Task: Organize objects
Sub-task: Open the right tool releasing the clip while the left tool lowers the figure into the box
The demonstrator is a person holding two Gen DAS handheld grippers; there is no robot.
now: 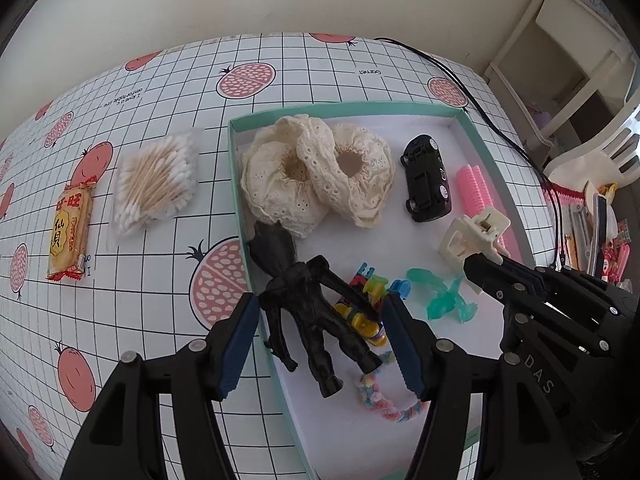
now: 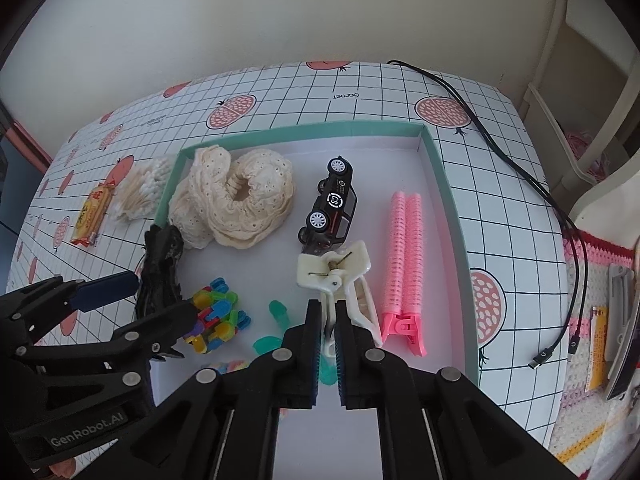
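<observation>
Step in hand: sorting loose items into the box (image 2: 448, 196); both grippers work over it at once.
Left gripper (image 1: 320, 340): jaws spread wide, one on each side of the figure (image 1: 308, 304), no pad seen pressing it. Judged either about to close or just let go; the frames do not settle which.
Figure: black, lying across the box's left wall, head end near the lace (image 1: 316, 168), legs toward the camera.
Right gripper (image 2: 328, 344): jaws drawn close on the lower prongs of the clip (image 2: 340, 276); the clip is carried over the box floor, between the car (image 2: 330, 208) and the curlers (image 2: 404, 256).
Box contents: lace, car, curlers, a block toy (image 2: 214, 320), a teal piece (image 1: 440, 296), a bead string (image 1: 384, 404).
Outside the box: swabs (image 1: 158, 184) and a snack (image 1: 70, 236) on the surface (image 1: 152, 320), left of the box, well apart from both grippers.
Next move, right: lower the clip to a free patch of floor, then part the jaws.
Next move, left: seat the figure fully inside the wall, then go for the swabs.
</observation>
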